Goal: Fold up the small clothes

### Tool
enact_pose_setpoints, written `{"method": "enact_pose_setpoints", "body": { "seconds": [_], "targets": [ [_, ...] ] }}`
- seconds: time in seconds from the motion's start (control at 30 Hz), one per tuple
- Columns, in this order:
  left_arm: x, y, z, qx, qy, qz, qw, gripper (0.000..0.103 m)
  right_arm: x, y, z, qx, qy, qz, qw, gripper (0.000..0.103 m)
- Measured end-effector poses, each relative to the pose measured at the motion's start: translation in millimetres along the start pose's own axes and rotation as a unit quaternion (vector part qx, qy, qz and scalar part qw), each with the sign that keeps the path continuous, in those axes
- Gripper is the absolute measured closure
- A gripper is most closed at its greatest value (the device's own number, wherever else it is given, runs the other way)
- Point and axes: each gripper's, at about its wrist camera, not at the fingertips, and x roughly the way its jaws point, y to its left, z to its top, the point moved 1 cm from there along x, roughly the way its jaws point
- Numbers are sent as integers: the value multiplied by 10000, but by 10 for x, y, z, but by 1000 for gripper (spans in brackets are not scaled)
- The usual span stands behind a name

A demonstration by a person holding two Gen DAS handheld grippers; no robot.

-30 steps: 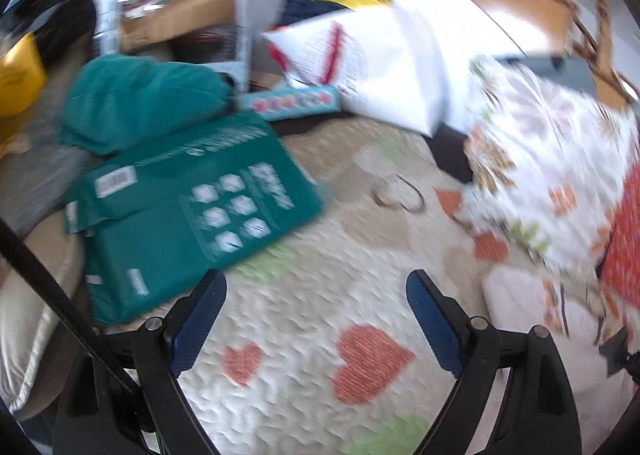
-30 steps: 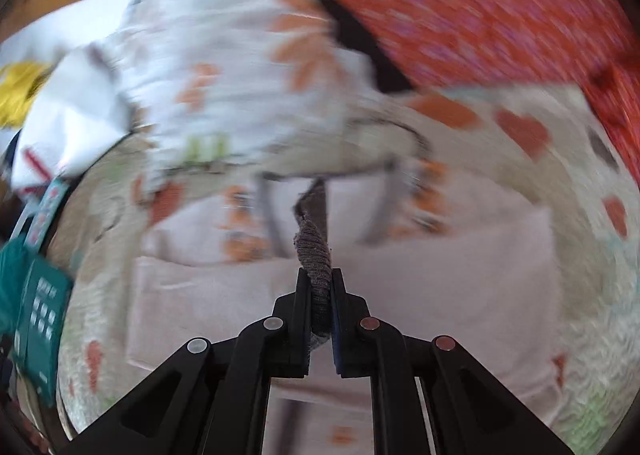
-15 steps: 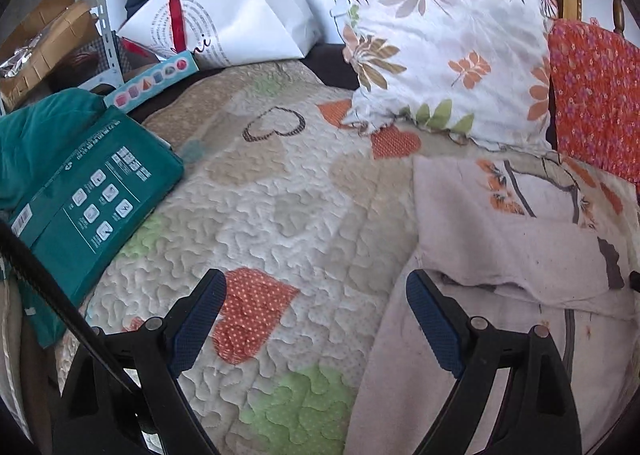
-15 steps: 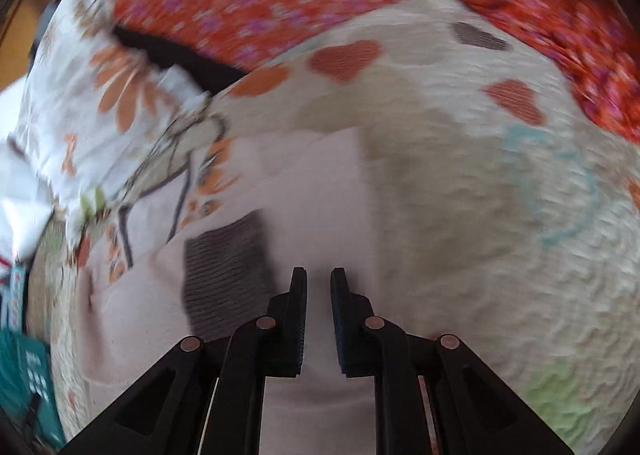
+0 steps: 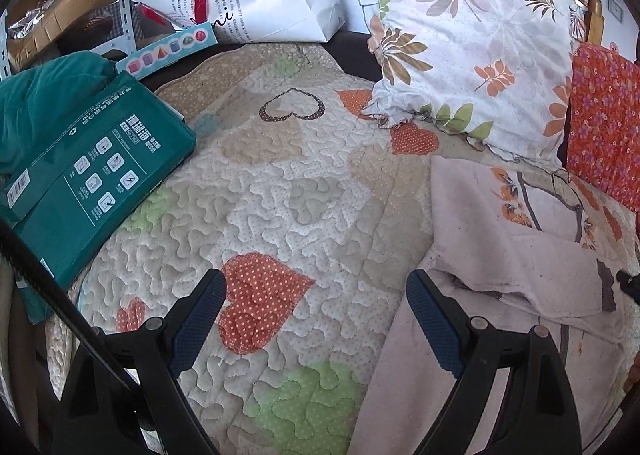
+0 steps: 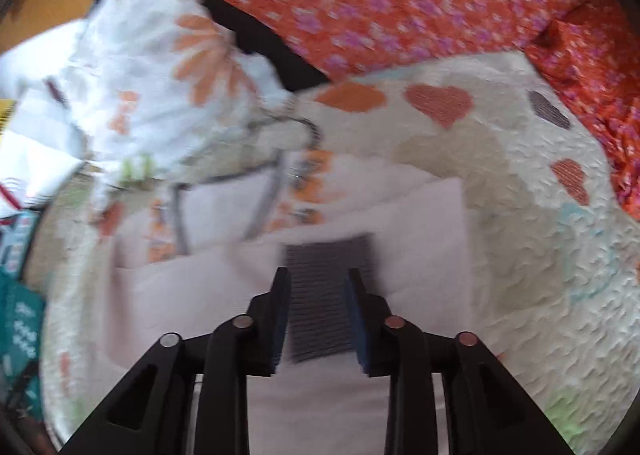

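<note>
Beneath parted right gripper (image 6: 318, 287), pale garment (image 6: 420, 215), grey cuff (image 6: 320, 275) between fingers

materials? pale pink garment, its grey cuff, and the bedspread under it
Garment: looks like soft matte woven or knit cotton; it creases limply, with a printed flower motif. Grey cuff: ribbed knit, judging by fine parallel lines, though blurred. Bedspread: quilted cotton-like fabric, matte, with puffy meander stitching and dotted heart patches.
</note>
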Motion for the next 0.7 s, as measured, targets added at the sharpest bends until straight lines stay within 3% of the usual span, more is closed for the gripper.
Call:
{"method": "enact_pose_setpoints", "body": {
  "seconds": [0.1, 0.17, 0.2, 0.23, 0.3, 0.5, 0.6, 0.7],
  "targets": [
    [-3, -28, 13, -21, 8, -74, 10000, 12, 274, -76, -30, 57, 446, -140, 9989, 63],
    [10, -51, 2, 20, 27, -67, 10000, 12, 353, -85, -38, 10, 398, 136, 9991, 62],
    [16, -58, -7, 39, 40, -58, 10000, 12, 337, -104, -40, 19, 337, 210, 9992, 74],
    [26, -67, -18, 61, 58, -47, 10000, 12, 317, -120, -41, 47, 293, 361, 9989, 96],
    [58, -74, -34, 87, 122, -20, 9999, 12, 268, -150, -20, 152, 217, 616, 9977, 96],
    [138, -86, -48, 104, 222, 49, 9997, 12, 222, -394, -4, 452, 100, -45, 9989, 95],
    [186, -108, -70, 187, 295, 58, 9994, 12, 233, -389, -22, 437, 146, -23, 9989, 90],
    [262, -140, -115, 315, 422, 29, 9986, 12, 77, -380, -63, 499, 10, 145, 9986, 74]
  ]
}}
